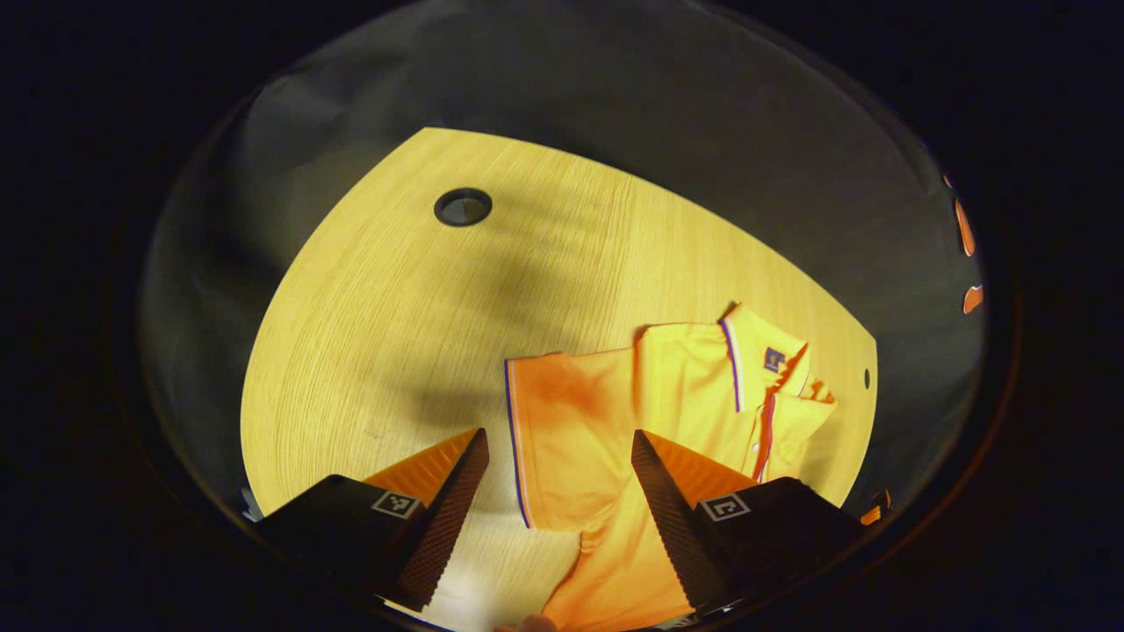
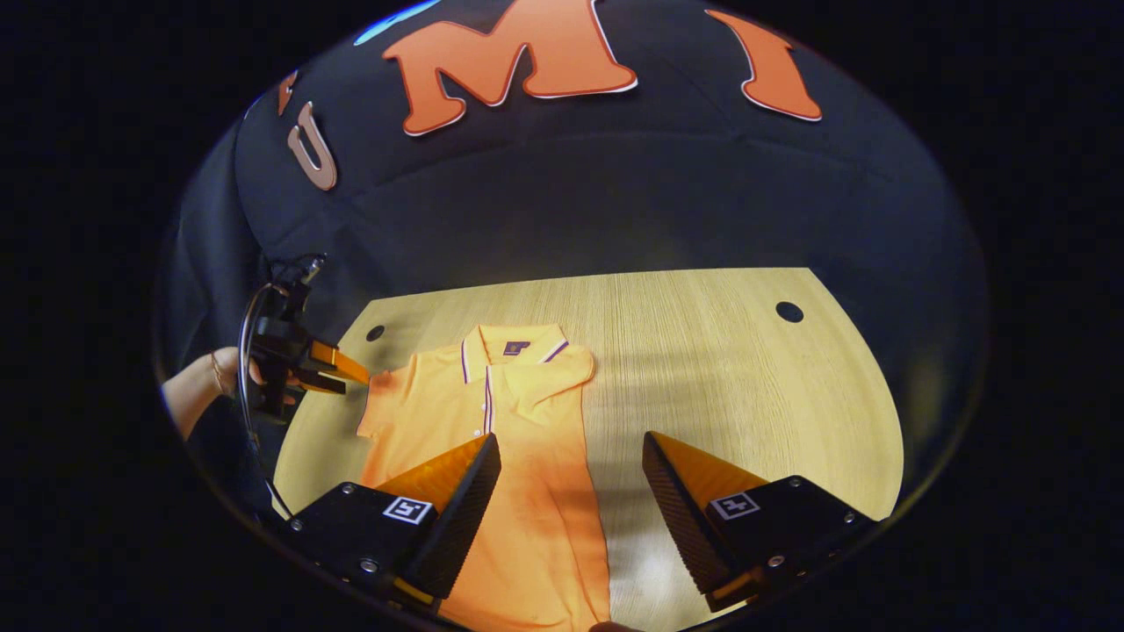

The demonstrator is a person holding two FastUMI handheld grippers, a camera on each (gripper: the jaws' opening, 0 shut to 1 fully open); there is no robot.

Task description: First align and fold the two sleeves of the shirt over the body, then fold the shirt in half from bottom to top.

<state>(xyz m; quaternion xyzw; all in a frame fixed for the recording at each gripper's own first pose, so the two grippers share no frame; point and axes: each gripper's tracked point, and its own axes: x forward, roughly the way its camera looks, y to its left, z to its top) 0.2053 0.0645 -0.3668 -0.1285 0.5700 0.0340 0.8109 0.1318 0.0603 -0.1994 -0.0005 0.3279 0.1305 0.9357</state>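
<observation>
Lying flat on the pale wood-grain worktop (image 2: 702,351), the orange short-sleeved polo shirt with dark-and-white trim (image 2: 518,456) has its collar (image 2: 514,344) toward the far edge and its hem running off the near edge of the right gripper view; its right side looks already folded over the body, while the left sleeve (image 2: 384,405) spreads outward; the left gripper (image 1: 558,474) hovers above that sleeve's trimmed cuff (image 1: 516,439) with its fingers apart and nothing between them, and in the right gripper view it hangs just beside the sleeve at the shirt's left shoulder, held by a person's hand (image 2: 219,373); the right gripper (image 2: 571,478) is likewise spread wide and empty, poised over the lower body of the shirt.

Judging the risks from here: a pinch that catches both the sleeve and the body layer beneath would drag the whole shirt instead of turning the sleeve over; a grip too close to the cuff edge could slip off the thin knit; a fold pulled at a slant would leave the two sleeves misaligned and spoil the later bottom-to-top fold; the cloth near the front edge could slide off the worktop if tugged toward the person.

No containers are on the worktop; two dark round holes (image 2: 788,312) pierce it near the far edge.
</observation>
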